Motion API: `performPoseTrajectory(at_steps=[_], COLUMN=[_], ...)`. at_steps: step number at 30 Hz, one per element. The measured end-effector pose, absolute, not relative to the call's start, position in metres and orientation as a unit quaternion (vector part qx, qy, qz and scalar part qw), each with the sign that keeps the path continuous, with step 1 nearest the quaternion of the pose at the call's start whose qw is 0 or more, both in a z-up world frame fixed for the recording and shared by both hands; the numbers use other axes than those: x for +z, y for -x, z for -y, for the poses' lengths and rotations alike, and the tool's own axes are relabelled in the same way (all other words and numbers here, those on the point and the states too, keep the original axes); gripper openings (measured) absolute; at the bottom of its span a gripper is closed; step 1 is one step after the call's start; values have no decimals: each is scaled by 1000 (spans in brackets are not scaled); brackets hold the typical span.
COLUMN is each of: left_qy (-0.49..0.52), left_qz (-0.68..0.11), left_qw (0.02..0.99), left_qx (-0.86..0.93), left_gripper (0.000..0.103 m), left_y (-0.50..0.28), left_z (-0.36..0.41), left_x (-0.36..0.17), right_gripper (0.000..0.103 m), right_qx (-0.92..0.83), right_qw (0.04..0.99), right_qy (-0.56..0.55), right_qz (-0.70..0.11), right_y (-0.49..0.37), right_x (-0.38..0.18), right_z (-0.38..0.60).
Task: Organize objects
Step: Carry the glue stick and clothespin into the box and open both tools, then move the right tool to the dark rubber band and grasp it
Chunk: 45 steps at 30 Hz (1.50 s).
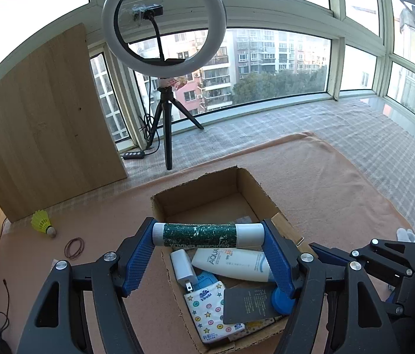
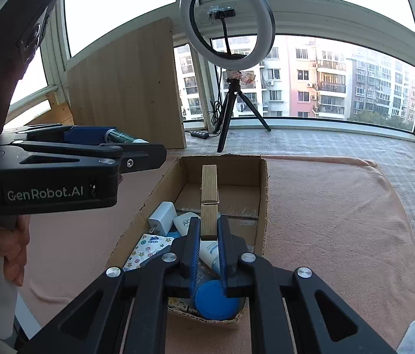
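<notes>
Fingers of the left gripper (image 1: 209, 249) pinched a lip balm tube (image 1: 207, 234) at centre frame; the right gripper (image 2: 209, 233) pinched a clothespin (image 2: 209, 200) above the box (image 2: 262, 206).

Home sunroom: wraparound windows (image 1: 266, 67), apartment blocks (image 2: 325, 82) outside.

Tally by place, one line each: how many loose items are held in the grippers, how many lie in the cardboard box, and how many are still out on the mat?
Held in grippers: 2 (lip balm tube in left gripper, wooden clothespin in right gripper)
In cardboard box: 5 visible (white charger, sunscreen tube, tissue pack, dark card, blue item)
On mat: 2 (shuttlecock, rubber bands)
Total: 9
</notes>
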<state>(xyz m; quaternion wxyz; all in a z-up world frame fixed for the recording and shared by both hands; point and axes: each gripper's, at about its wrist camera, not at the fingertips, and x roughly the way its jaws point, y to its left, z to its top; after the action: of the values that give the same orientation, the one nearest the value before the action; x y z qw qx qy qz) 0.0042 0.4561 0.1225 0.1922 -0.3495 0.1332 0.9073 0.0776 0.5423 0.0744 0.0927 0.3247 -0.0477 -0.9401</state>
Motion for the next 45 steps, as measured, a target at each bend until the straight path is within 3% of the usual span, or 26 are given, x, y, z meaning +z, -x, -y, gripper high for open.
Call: performPoseTrajectory(at_steps=[2, 3, 6, 16, 26, 33, 36, 39, 42, 45], left_qy=[363, 365, 361, 407, 419, 424, 436, 444, 449, 455], left_qz=[-141, -137, -130, -98, -34, 11, 34, 42, 51, 64], left_qw=[176, 170, 165, 125, 84, 60, 50, 42, 26, 11], left_qx=[904, 905, 909, 900, 904, 904, 898, 894, 892, 888], left_gripper=[85, 85, 92, 95, 95, 96, 96, 96, 96, 96], left_y=[3, 5, 5, -2, -10, -21, -31, -40, -49, -54], left_z=[-458, -456, -447, -359, -203, -74, -21, 18, 50, 74], left_x=[113, 112, 115, 93, 70, 61, 51, 41, 34, 29], right_gripper=[18, 24, 25, 25, 29, 47, 48, 53, 65, 68], right_qx=[-927, -926, -929, -929, -921, -889, -877, -862, -871, -870], right_qw=[103, 102, 98, 83, 117, 150, 141, 130, 126, 137], right_qy=[-359, -360, -354, -357, -372, -431, -459, -488, -469, -468], right_qz=[41, 43, 48, 50, -12, -19, -29, -38, -74, -75], right_y=[-66, -65, -69, -70, -51, -10, 29, 75, 112, 149], right_x=[61, 58, 59, 62, 67, 26, -3, -28, -32, -34], right_z=[-540, -542, -546, -524, -405, -294, -264, -246, -228, -216])
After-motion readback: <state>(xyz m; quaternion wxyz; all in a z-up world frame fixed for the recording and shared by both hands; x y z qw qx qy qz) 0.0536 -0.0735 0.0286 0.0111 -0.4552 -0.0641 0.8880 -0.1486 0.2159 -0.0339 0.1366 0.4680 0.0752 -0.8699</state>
